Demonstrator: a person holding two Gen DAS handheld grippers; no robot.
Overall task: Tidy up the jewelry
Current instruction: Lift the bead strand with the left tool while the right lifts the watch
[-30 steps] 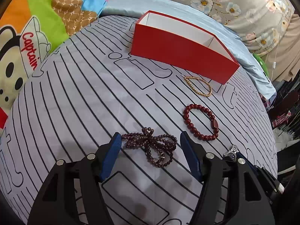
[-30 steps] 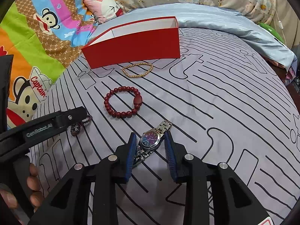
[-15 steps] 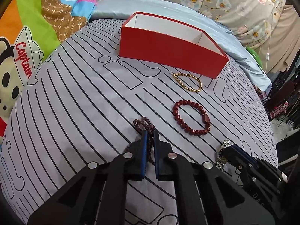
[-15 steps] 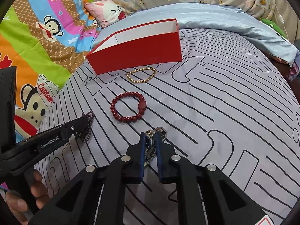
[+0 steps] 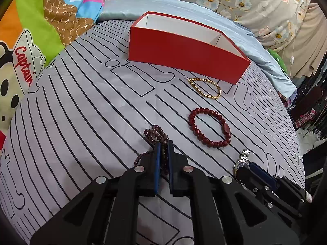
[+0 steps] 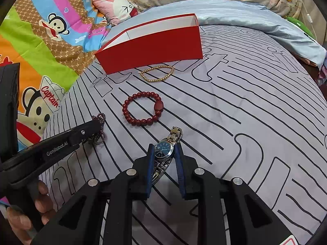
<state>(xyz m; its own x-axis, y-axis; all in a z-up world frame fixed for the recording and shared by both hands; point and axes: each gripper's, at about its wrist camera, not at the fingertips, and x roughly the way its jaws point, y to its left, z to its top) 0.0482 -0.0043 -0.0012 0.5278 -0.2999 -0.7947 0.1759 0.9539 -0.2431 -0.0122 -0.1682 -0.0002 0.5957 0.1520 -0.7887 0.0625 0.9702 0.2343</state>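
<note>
A wristwatch point(image 6: 164, 150) with a dark blue dial and a steel link band lies on a grey bedsheet point(image 6: 235, 106) printed with black lines, in front of a red box point(image 6: 151, 48) and well apart from it. The watch's long axis runs from the near edge of the right wrist view up and slightly right, one band end pointing roughly toward the box. The right gripper point(image 6: 164, 149) tilts steeply down over it, its blue-padded jaws standing on either side of the watch case; they have just been opening a little, and whether the pads press the case cannot be told.

Left of the watch, farther from the box than the other bracelets, a multi-strand bracelet of small dark purple beads point(image 5: 156, 135) is bunched up. The left gripper point(image 5: 162, 149) slopes down onto it, jaws nearly together and pinching the strands, loops spilling out ahead and to the left. A person's hand point(image 6: 28, 210) wraps that gripper's handle.

Between the grippers and the box lies a round bracelet of large red beads point(image 5: 209, 129). Just in front of the box lies a thin gold bead bracelet point(image 5: 205, 87), flattened into an oval with its long axis along the box's front wall. The box is open-topped, white inside, with a divider near one end.
</note>
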